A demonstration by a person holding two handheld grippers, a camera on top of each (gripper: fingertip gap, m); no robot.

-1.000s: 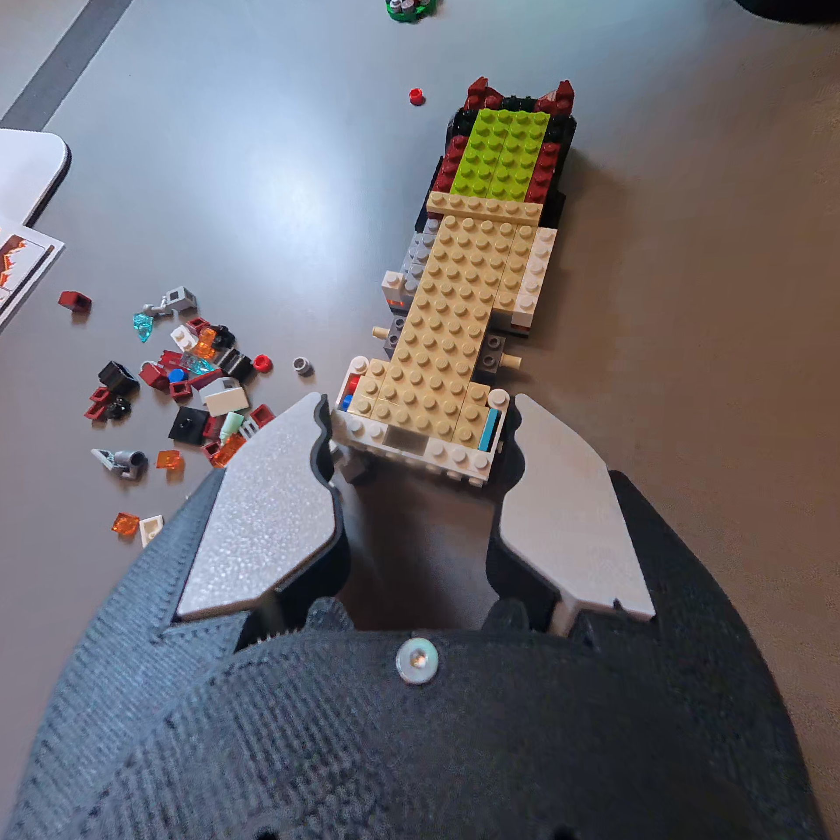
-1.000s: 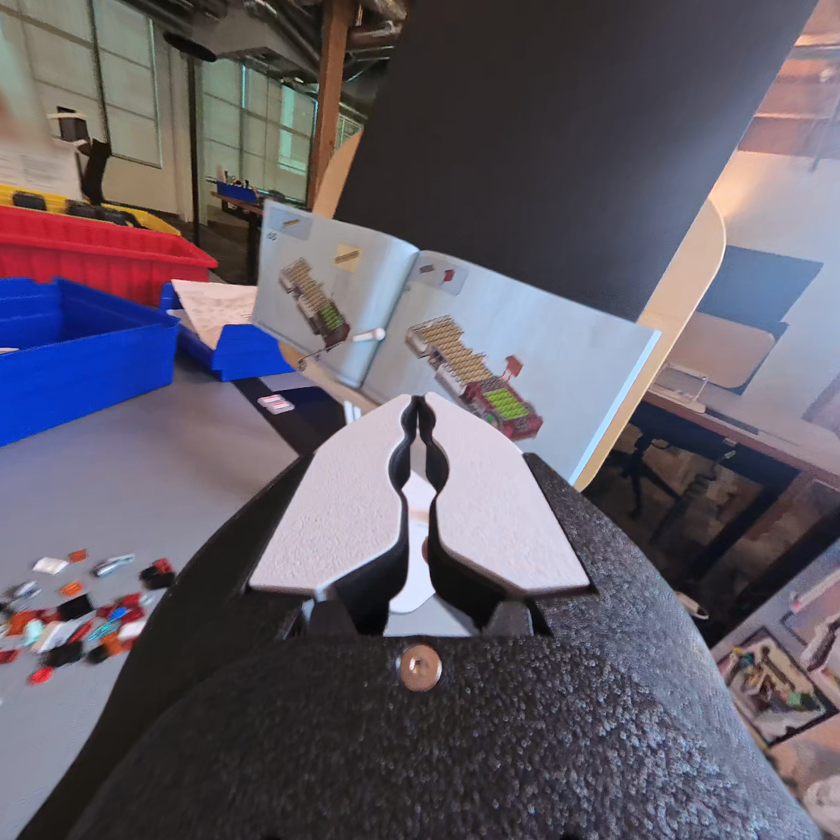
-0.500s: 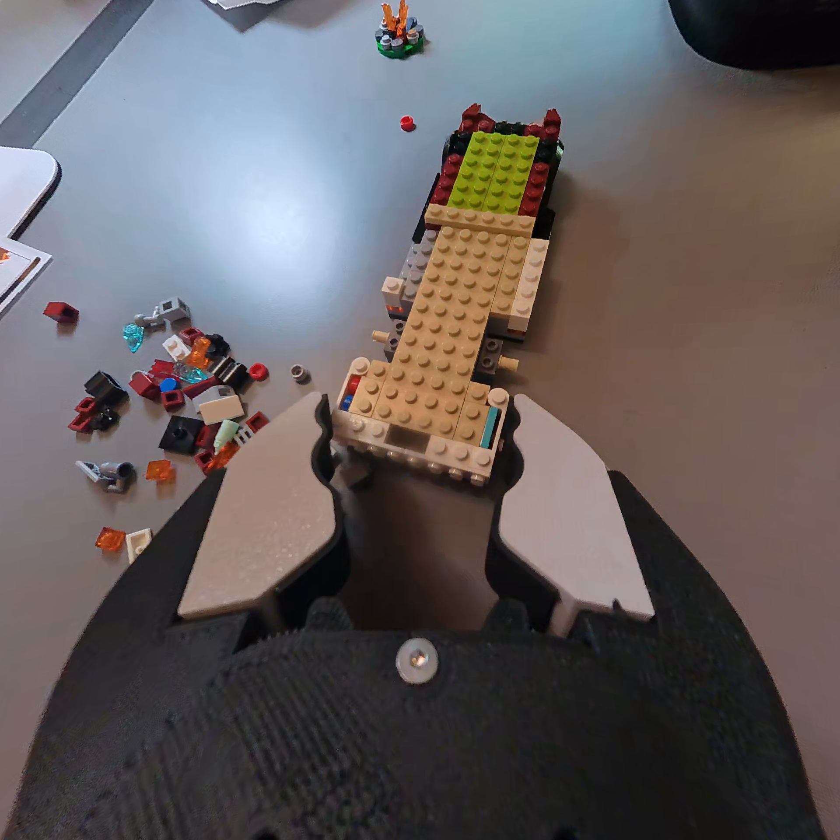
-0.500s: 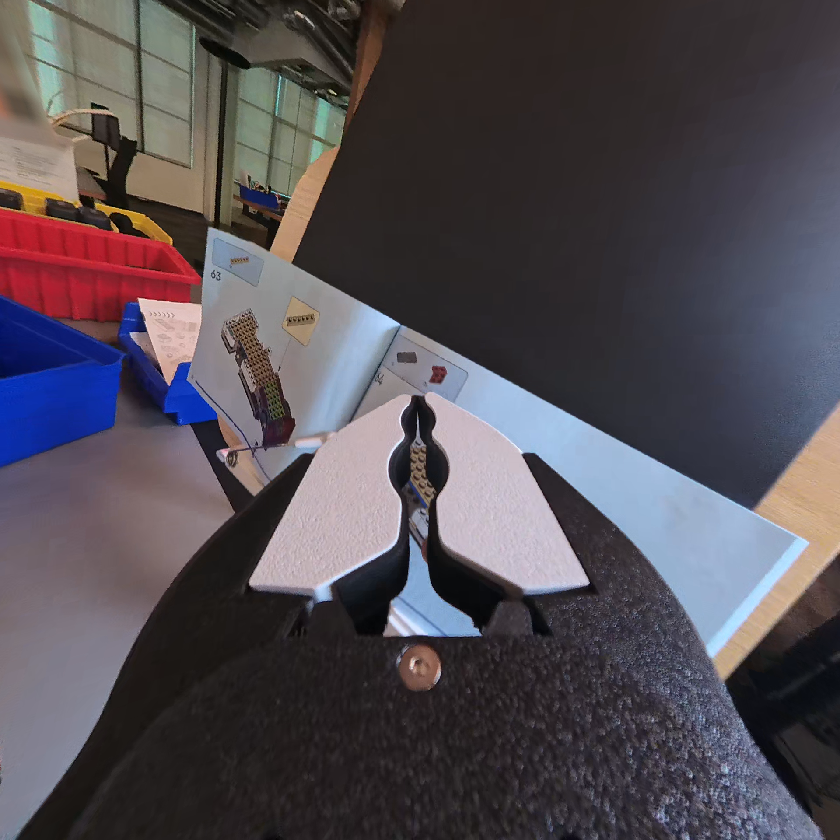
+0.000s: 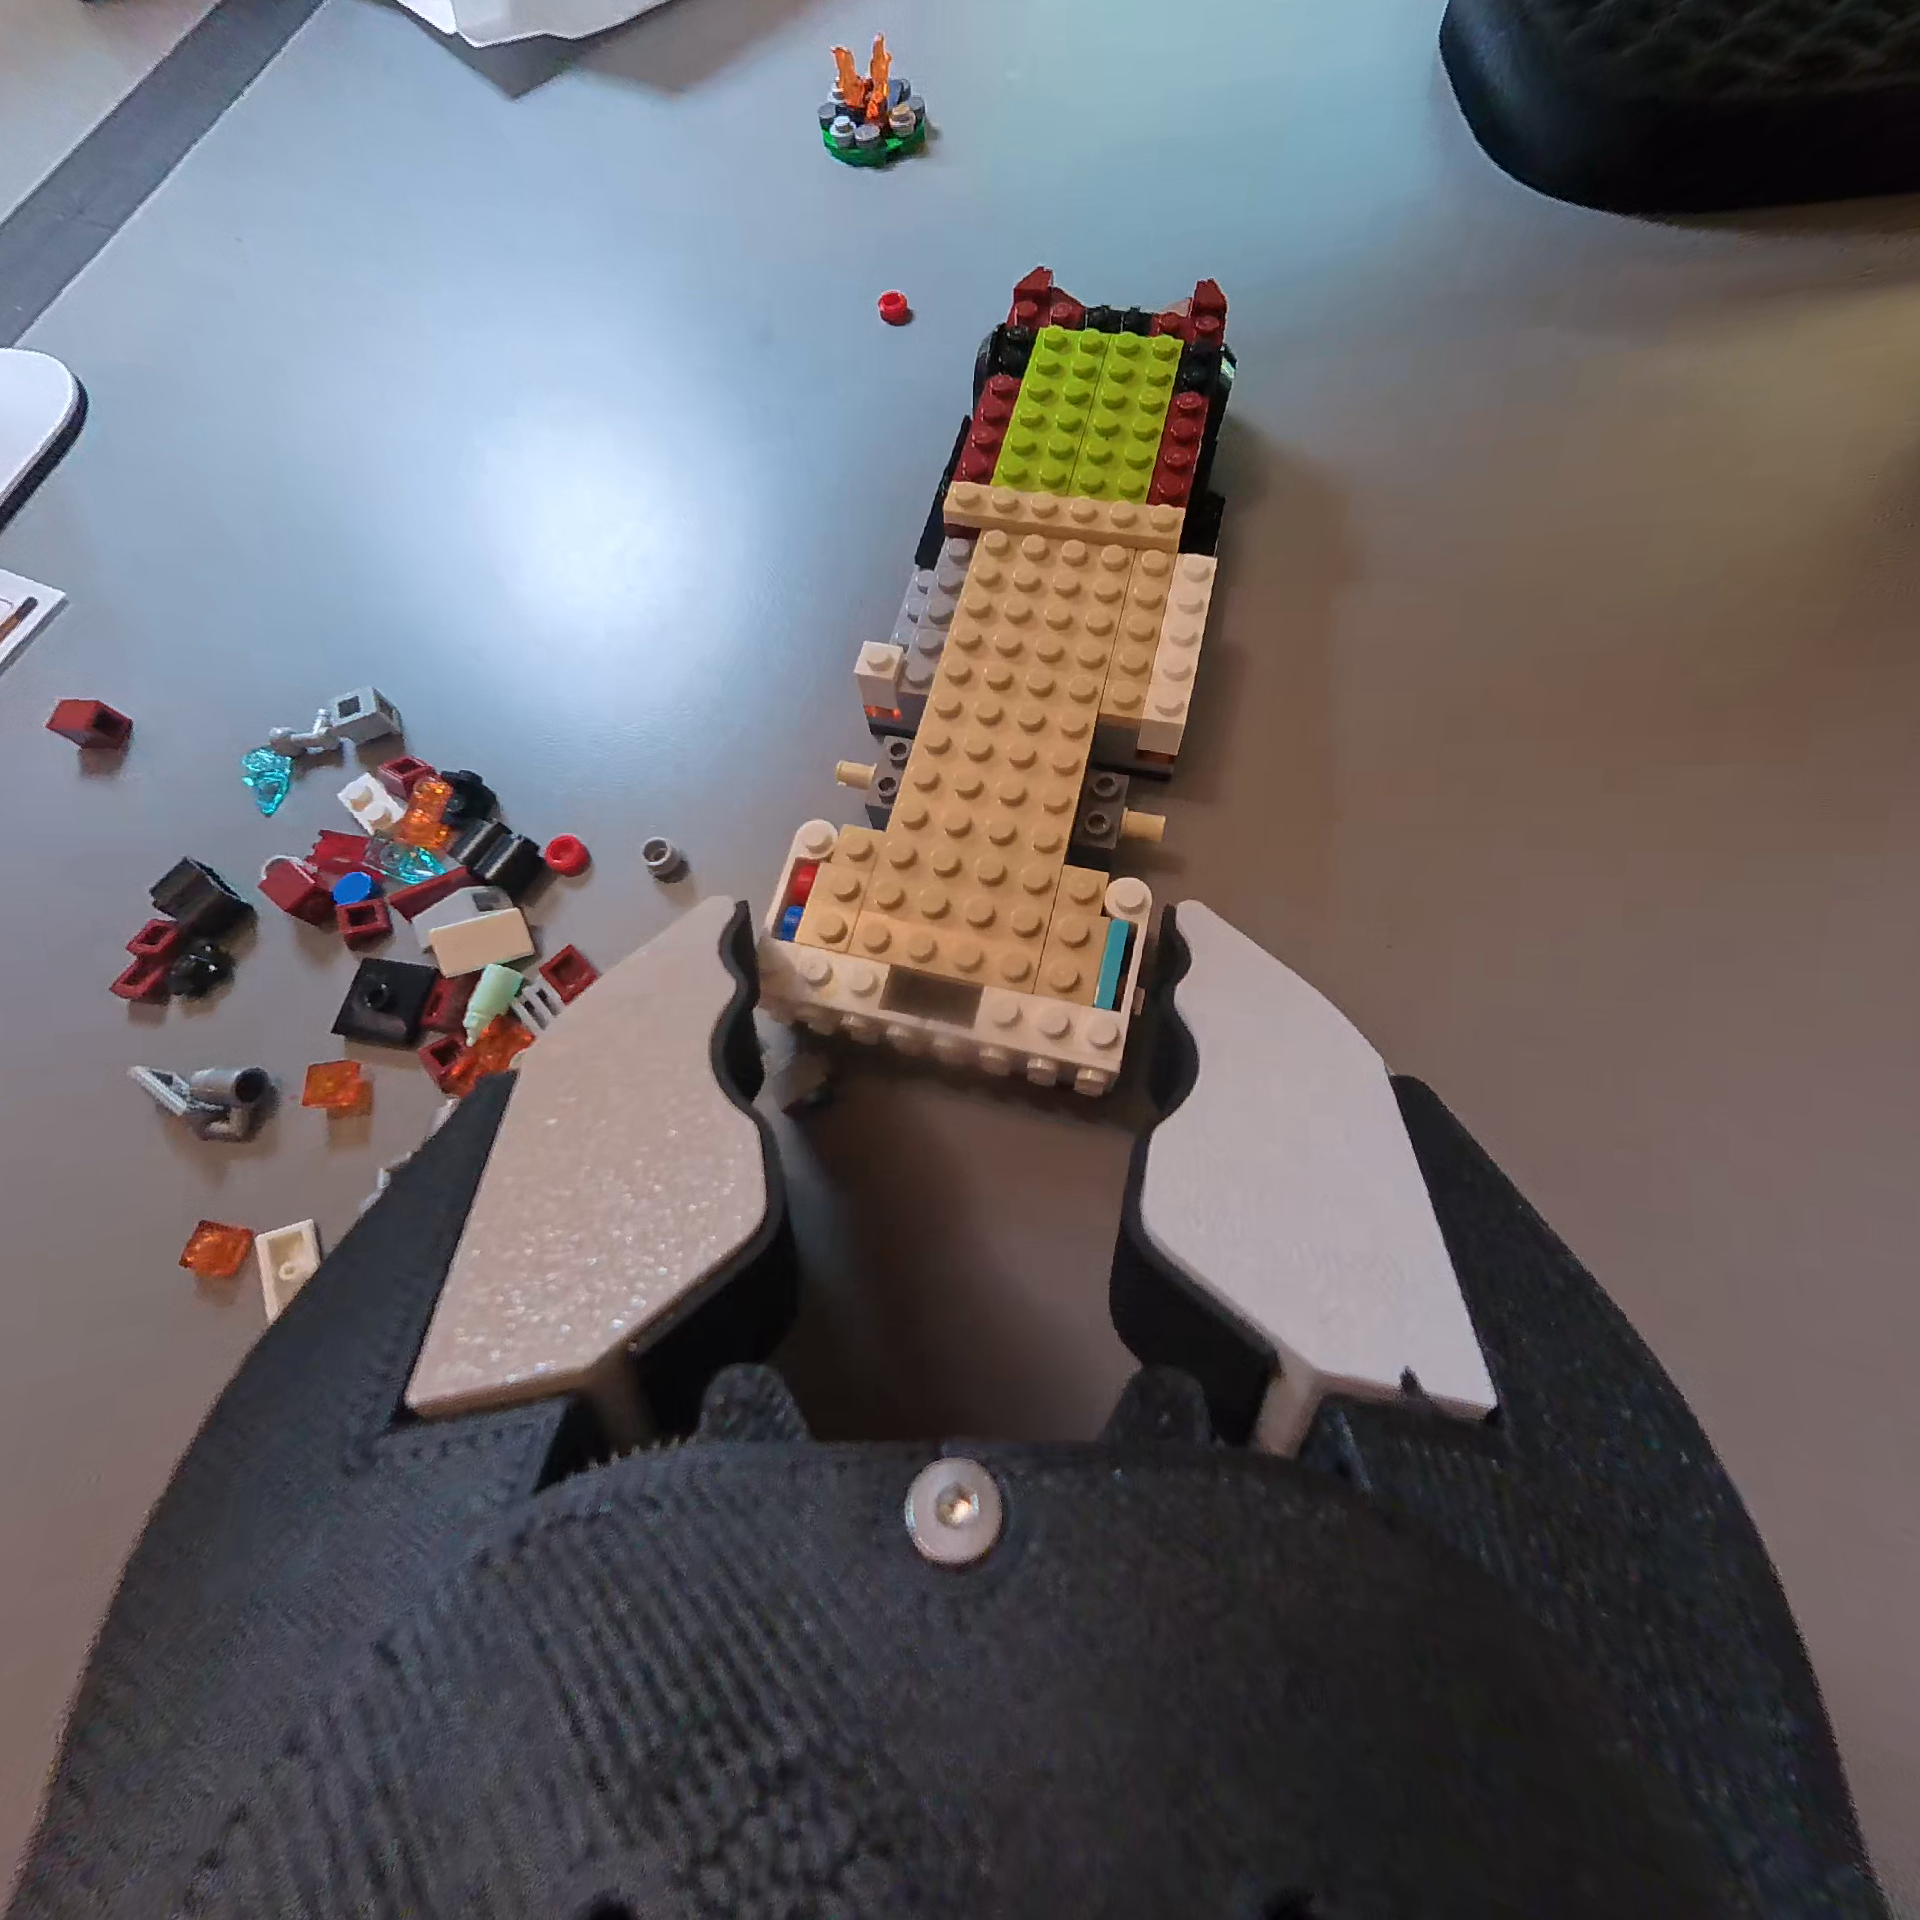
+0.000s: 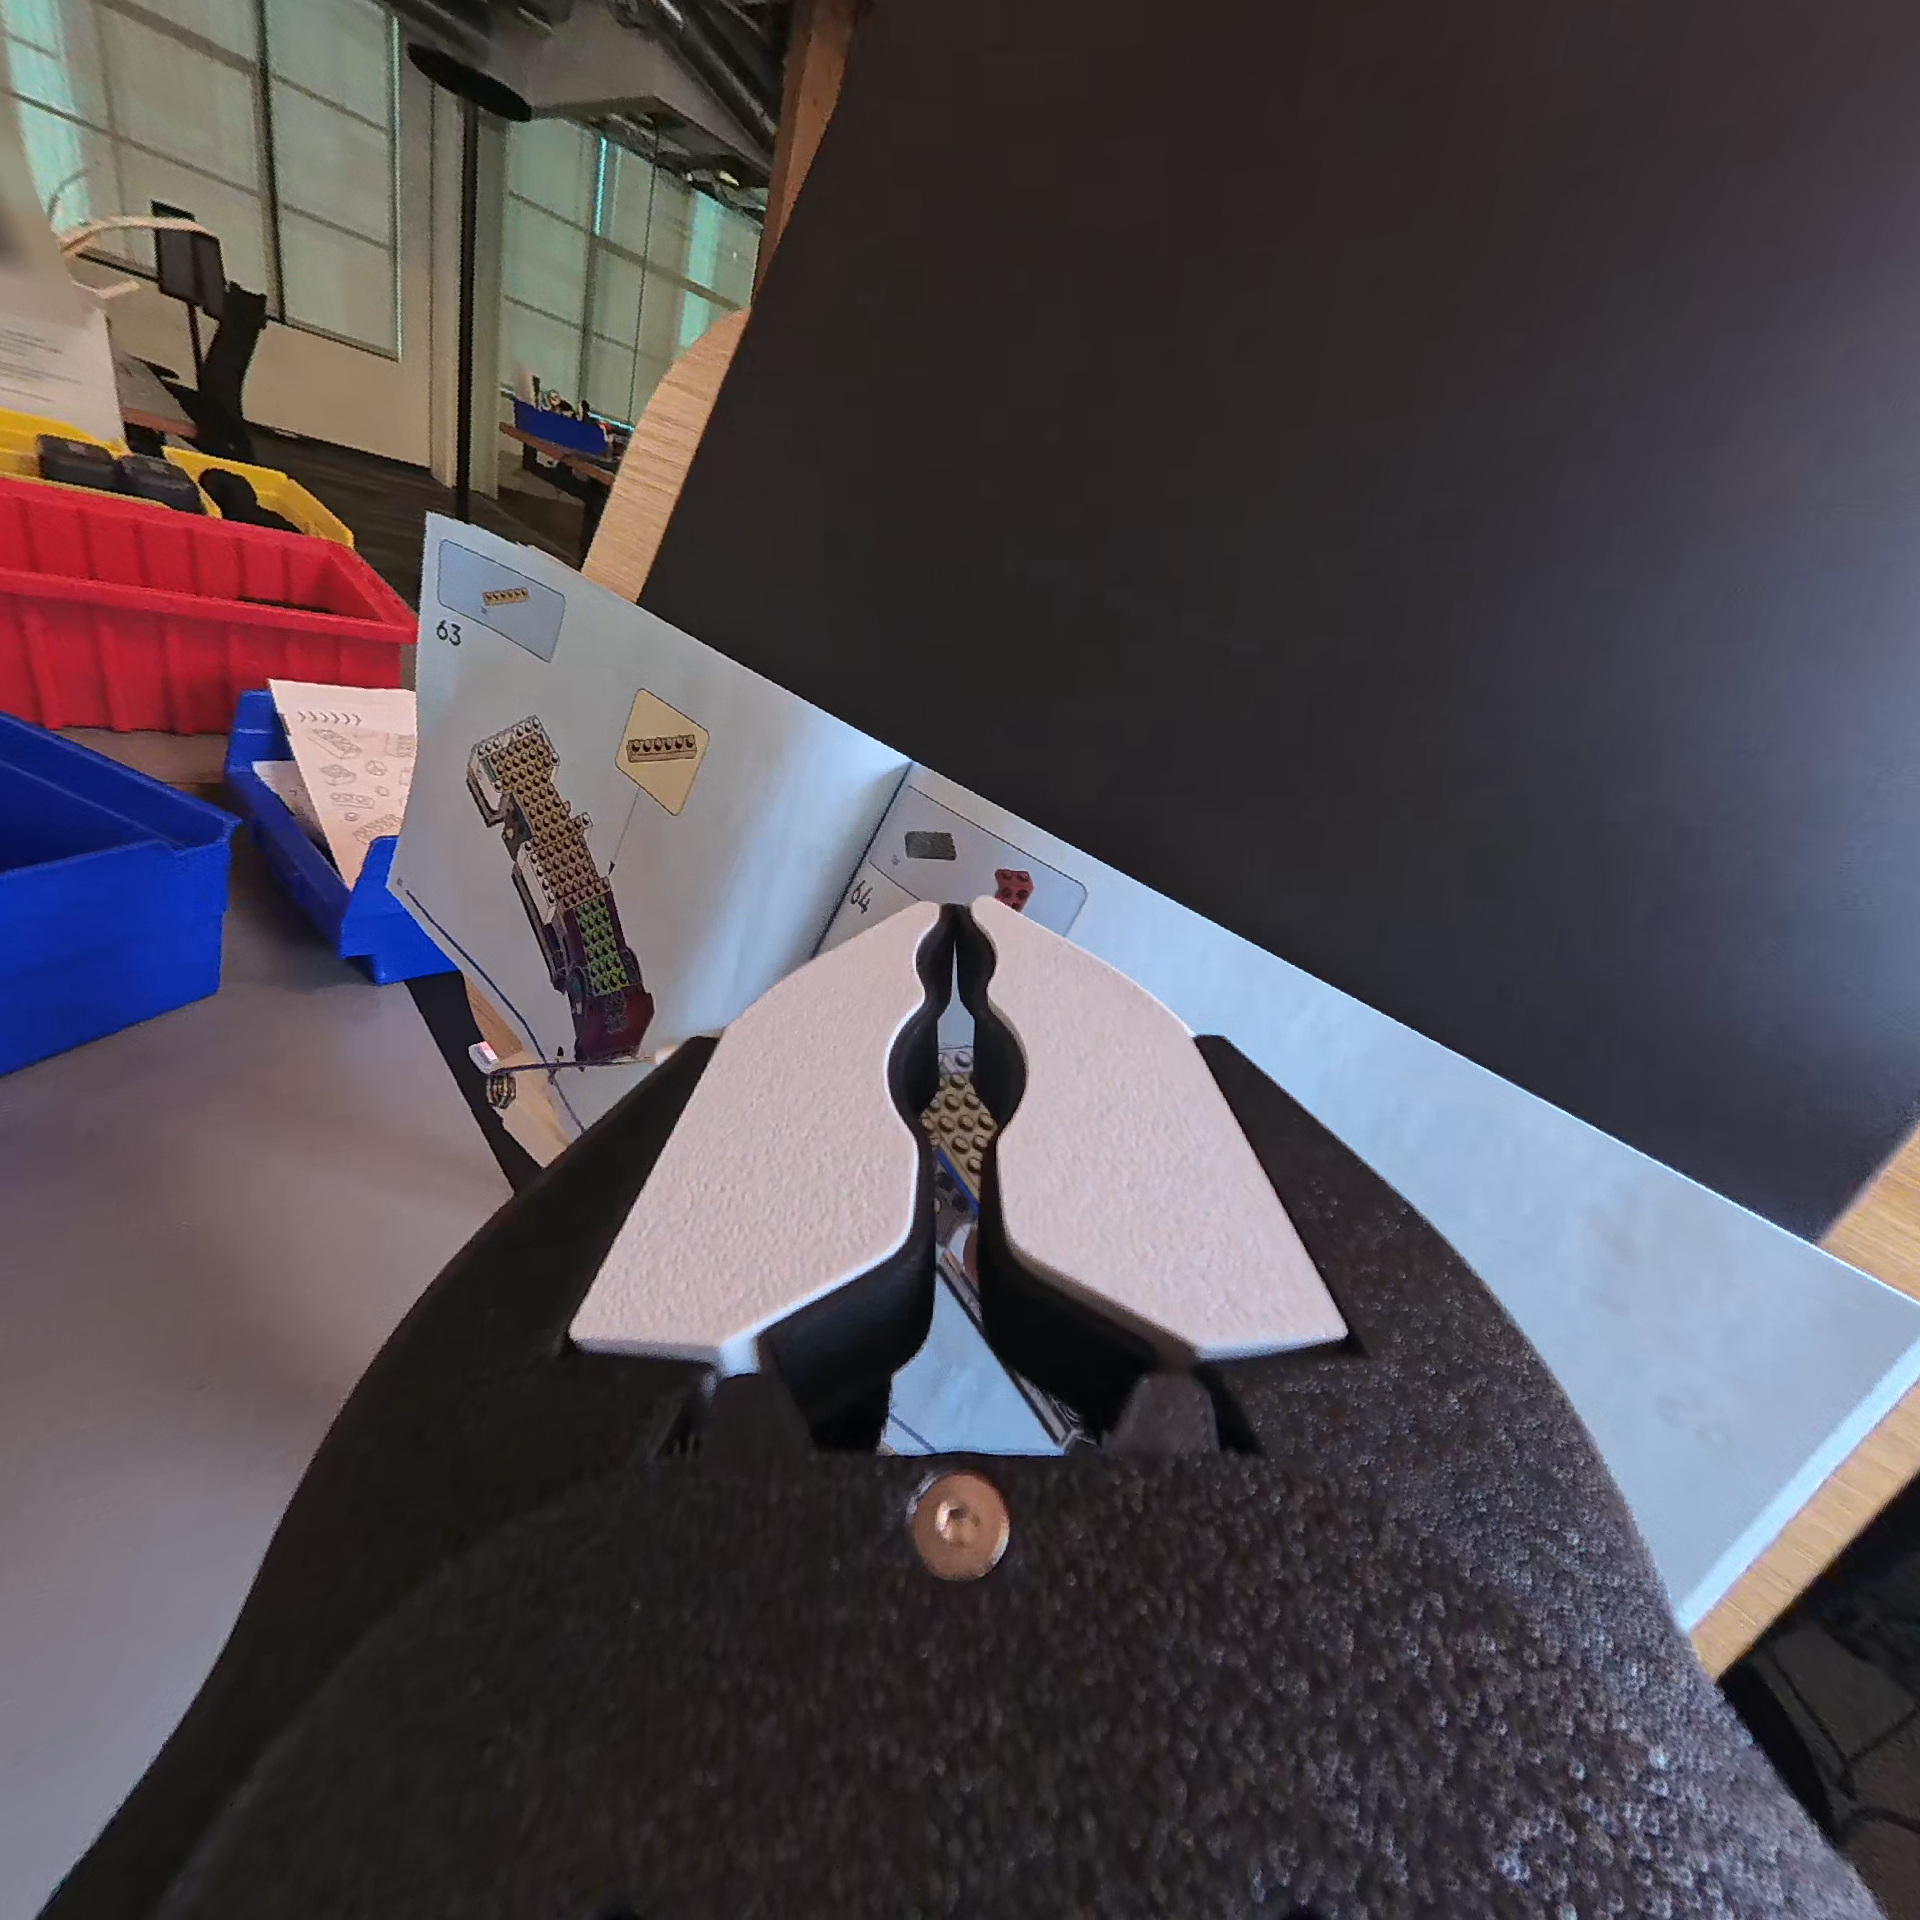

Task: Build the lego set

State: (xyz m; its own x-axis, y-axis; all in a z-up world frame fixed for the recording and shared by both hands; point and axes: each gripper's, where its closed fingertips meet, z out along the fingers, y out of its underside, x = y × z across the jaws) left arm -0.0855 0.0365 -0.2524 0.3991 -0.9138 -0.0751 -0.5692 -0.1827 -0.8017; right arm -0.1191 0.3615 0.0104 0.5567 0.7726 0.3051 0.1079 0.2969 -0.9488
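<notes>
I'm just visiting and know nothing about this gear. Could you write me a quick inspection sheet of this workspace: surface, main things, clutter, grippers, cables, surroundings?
Surface: grey table, smooth, with a glare patch.
Main things: long brick model with tan studded top and a lime-green far end, lying flat; open instruction booklet propped upright.
Clutter: pile of loose small bricks; lone red stud; small campfire build.
Grippers: left gripper wide open, straddling the model's near white end, a gap visible on the right side; right gripper shut, empty, pointed at the booklet.
Cables: nothing seen.
Surroundings: blue bins, red bin, black panel, windows.
</notes>
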